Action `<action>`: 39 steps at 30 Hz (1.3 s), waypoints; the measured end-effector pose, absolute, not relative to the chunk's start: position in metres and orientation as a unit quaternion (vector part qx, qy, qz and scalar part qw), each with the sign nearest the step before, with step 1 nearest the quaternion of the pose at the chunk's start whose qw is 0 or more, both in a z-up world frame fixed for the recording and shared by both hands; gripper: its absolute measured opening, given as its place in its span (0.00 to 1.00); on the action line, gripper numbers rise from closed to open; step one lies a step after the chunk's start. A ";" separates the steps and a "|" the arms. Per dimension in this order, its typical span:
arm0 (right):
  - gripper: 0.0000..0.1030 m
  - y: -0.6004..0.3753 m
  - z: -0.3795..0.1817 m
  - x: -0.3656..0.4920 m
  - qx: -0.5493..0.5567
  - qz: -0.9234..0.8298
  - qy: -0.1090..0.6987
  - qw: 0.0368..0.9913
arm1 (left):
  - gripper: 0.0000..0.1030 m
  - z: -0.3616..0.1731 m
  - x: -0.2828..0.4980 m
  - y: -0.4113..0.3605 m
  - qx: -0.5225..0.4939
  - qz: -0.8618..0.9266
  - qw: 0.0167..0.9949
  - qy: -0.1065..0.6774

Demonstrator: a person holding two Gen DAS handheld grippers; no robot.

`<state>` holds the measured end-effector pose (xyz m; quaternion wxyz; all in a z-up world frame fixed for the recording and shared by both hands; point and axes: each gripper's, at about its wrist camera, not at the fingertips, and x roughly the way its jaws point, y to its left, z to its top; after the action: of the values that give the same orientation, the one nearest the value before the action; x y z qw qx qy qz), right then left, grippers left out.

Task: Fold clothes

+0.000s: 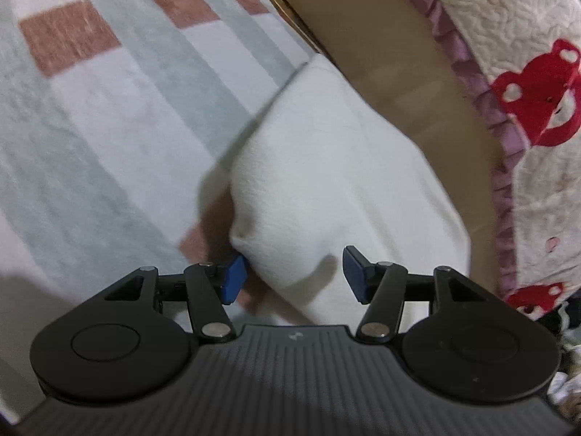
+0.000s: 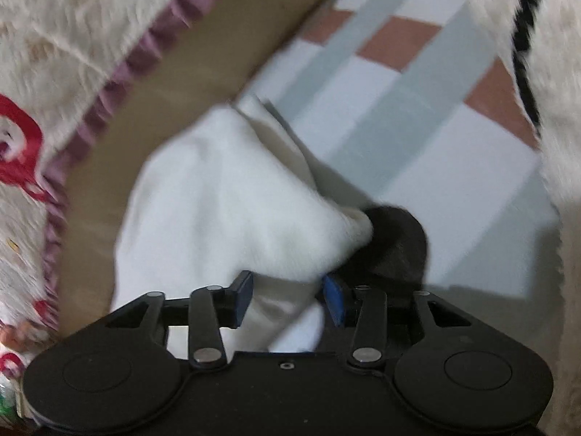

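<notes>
- Garment [image 1: 337, 181], white, is sitting mid-frame; my left gripper [image 1: 294, 276] is standing spread around its edge.
- I'm keeping my right gripper [image 2: 287, 296] straddling cloth, apparently unpinched; both should bite evenly.

Both views are pretty motion-smeared. The white garment [image 2: 225, 196] runs down behind the right gripper [image 2: 288, 299] body, so its lower end is hidden. That dark round blob [image 2: 395, 239] past it is too blurry to identify. The quilt [image 1: 526, 72] gets chopped by the frame edge.
</notes>
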<state>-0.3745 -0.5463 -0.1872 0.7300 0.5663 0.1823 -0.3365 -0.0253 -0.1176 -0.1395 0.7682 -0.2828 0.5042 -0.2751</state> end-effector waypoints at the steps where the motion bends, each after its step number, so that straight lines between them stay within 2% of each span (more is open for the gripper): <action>1: 0.53 -0.546 -0.188 -0.374 0.570 -0.337 0.181 0.728 | 0.53 -0.137 -0.026 -0.115 -0.293 -0.265 0.771 0.500; 9: 0.54 -0.546 -0.194 -0.369 0.596 -0.339 0.168 0.708 | 0.54 -0.142 -0.017 -0.114 -0.312 -0.257 0.752 0.521; 17: 0.54 -0.541 -0.193 -0.364 0.572 -0.375 0.174 0.709 | 0.55 -0.147 -0.019 -0.133 -0.274 -0.266 0.763 0.521; 19: 0.55 -0.547 -0.193 -0.356 0.547 -0.385 0.173 0.723 | 0.51 -0.146 -0.014 -0.140 -0.259 -0.274 0.776 0.506; 20: 0.56 -0.550 -0.192 -0.353 0.534 -0.390 0.171 0.730 | 0.31 -0.145 -0.011 -0.144 -0.252 -0.278 0.782 0.498; 21: 0.56 -0.551 -0.191 -0.349 0.520 -0.395 0.166 0.739 | 0.26 -0.144 -0.009 -0.147 -0.245 -0.282 0.787 0.490; 24: 0.29 -0.551 -0.184 -0.347 0.490 -0.411 0.139 0.756 | 0.21 -0.130 -0.018 -0.155 -0.182 -0.287 0.822 0.457; 25: 0.26 -0.548 -0.178 -0.350 0.483 -0.414 0.133 0.760 | 0.21 -0.126 -0.023 -0.153 -0.173 -0.288 0.826 0.452; 29: 0.23 -0.537 -0.158 -0.362 0.449 -0.419 0.143 0.776 | 0.21 -0.123 -0.030 -0.140 -0.168 -0.282 0.824 0.462; 33: 0.23 -0.543 -0.173 -0.362 0.466 -0.437 0.169 0.751 | 0.22 -0.129 -0.028 -0.137 -0.167 -0.277 0.821 0.471; 36: 0.25 -0.540 -0.174 -0.352 0.432 -0.447 0.183 0.761 | 0.23 -0.133 -0.028 -0.137 -0.179 -0.275 0.816 0.476; 39: 0.30 -0.539 -0.183 -0.356 0.450 -0.443 0.172 0.756 | 0.24 -0.144 -0.024 -0.135 -0.214 -0.266 0.801 0.491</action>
<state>-0.3556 -0.5395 -0.1829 0.7560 0.4501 0.1718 -0.4431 -0.0240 -0.1346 -0.1435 0.8015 -0.2139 0.4912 -0.2658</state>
